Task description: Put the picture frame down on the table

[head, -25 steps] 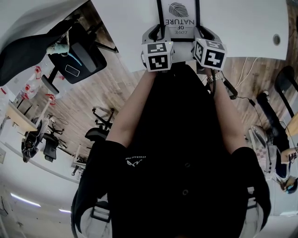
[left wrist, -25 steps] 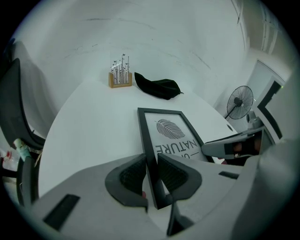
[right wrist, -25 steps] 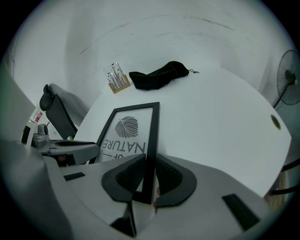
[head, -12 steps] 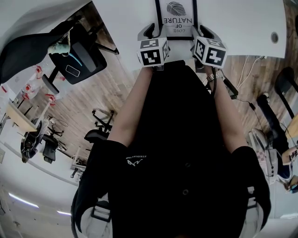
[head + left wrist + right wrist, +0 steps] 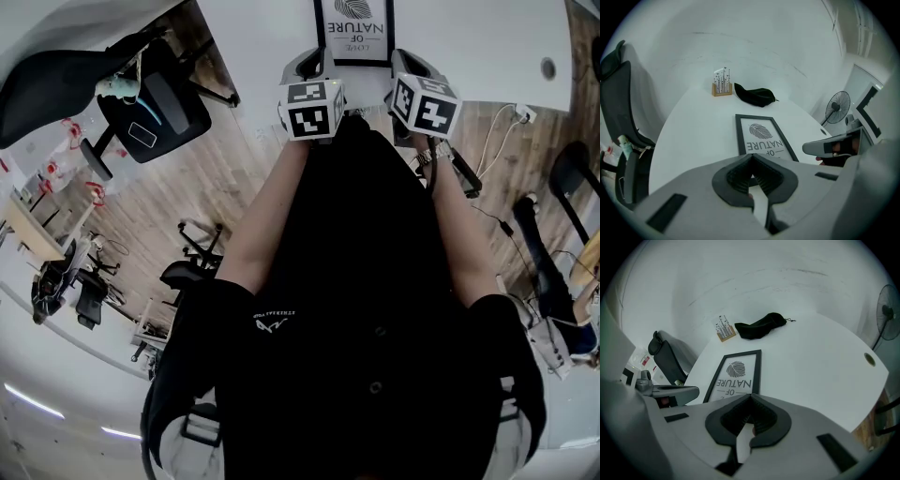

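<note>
Frame (image 5: 354, 28) lies flat on the desk (image 5: 478, 52), printed face up, with its short near side close to the near edge and its long sides running toward the far edge. From the head view I see my left gripper (image 5: 307, 64) just off the frame's near left corner and my right gripper (image 5: 405, 64) just off its near right corner, so the frame sits between them. I can't tell whether either one touches it.

In the left gripper view the jaws meet at their tips with nothing between them, and the frame (image 5: 764, 138) lies beyond them. The right gripper view shows the same: tips together, empty, frame (image 5: 736, 373) ahead and slightly left.

The desk is bare to the right of the frame all the way to the right edge, apart from a grommet (image 5: 869, 359) near that edge. To the left there is a narrower bare strip before the left edge, and a chair (image 5: 618, 117) stands past it. Toward the far edge, well apart from the frame, sit a black pouch (image 5: 754, 96) and a small wooden stand (image 5: 722, 88). A fan (image 5: 838, 108) stands off the desk's right side.
</note>
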A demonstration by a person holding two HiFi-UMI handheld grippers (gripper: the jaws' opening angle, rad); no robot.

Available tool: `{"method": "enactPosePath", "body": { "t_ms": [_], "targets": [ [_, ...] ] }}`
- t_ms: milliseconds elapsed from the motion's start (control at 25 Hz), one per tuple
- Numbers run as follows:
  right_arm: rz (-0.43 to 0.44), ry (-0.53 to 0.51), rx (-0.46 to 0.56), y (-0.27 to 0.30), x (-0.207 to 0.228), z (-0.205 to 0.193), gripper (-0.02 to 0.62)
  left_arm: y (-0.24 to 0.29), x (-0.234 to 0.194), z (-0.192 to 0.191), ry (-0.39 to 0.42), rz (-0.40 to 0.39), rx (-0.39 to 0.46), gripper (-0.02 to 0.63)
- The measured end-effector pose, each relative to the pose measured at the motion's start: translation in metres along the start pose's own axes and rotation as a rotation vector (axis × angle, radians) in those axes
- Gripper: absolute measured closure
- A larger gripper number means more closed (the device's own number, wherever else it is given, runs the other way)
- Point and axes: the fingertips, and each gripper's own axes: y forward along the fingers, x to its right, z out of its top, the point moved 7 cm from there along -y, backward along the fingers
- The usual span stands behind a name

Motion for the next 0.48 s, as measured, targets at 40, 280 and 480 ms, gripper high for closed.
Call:
{"method": "enactPosePath", "body": {
  "t_ms": [40, 280, 480],
  "targets": [
    [0.007, -0.009, 0.0, -0.003, -0.002, -0.003, 0.597, -0.003, 0.002, -0.002, -0.001, 0.002, 0.003, 0.6],
    [0.038, -0.05, 0.006, -0.027, -0.013, -0.033, 0.597, -0.031, 0.015, -0.023, 0.015, 0.006, 0.04, 0.6],
    [0.053, -0.071, 0.029, -0.053, -0.014, -0.062, 0.597, -0.054, 0.036, -0.042, 0.02, 0.001, 0.074, 0.6]
  ]
}}
